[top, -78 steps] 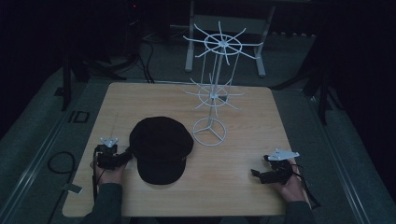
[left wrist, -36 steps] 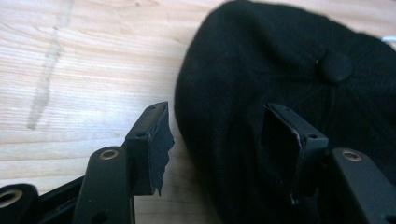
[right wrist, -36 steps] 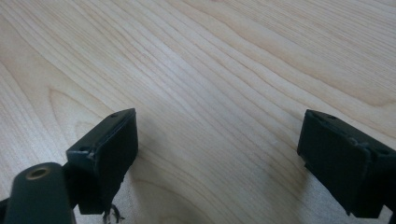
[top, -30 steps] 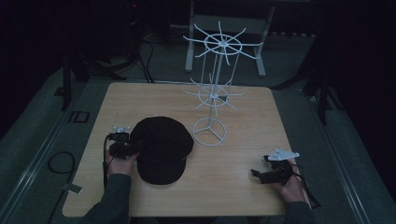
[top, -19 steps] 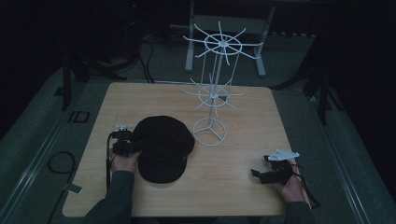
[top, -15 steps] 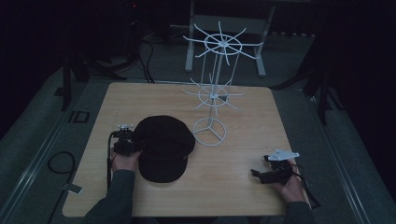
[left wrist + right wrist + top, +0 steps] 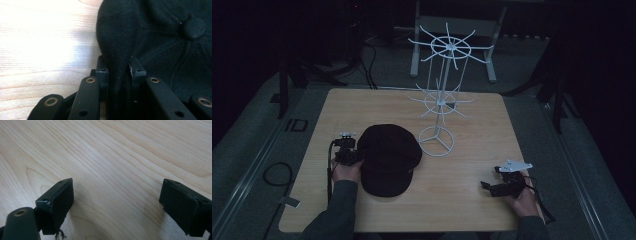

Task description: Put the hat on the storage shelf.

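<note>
A black cap (image 7: pixel 388 159) lies flat on the wooden table (image 7: pixel 472 125), left of centre. My left gripper (image 7: pixel 354 156) sits at the cap's left edge, and in the left gripper view it (image 7: pixel 117 71) is shut on a pinched fold of the cap (image 7: pixel 160 37). The cap's top button (image 7: pixel 194 25) shows at the upper right there. My right gripper (image 7: pixel 488 187) rests near the table's front right, held by a hand. Its jaws stand wide apart over bare wood in the right gripper view (image 7: pixel 116 202), with nothing between them.
A white wire display stand (image 7: pixel 443 95) with two tiers of radiating hooks rises just right of the cap, its round base (image 7: pixel 436 141) on the table. Dark floor, cables and a frame surround the table. Bare wood lies between cap and right gripper.
My left gripper moved forward and right from the table's left front to the cap's left edge and closed on it. The right gripper stayed put.
</note>
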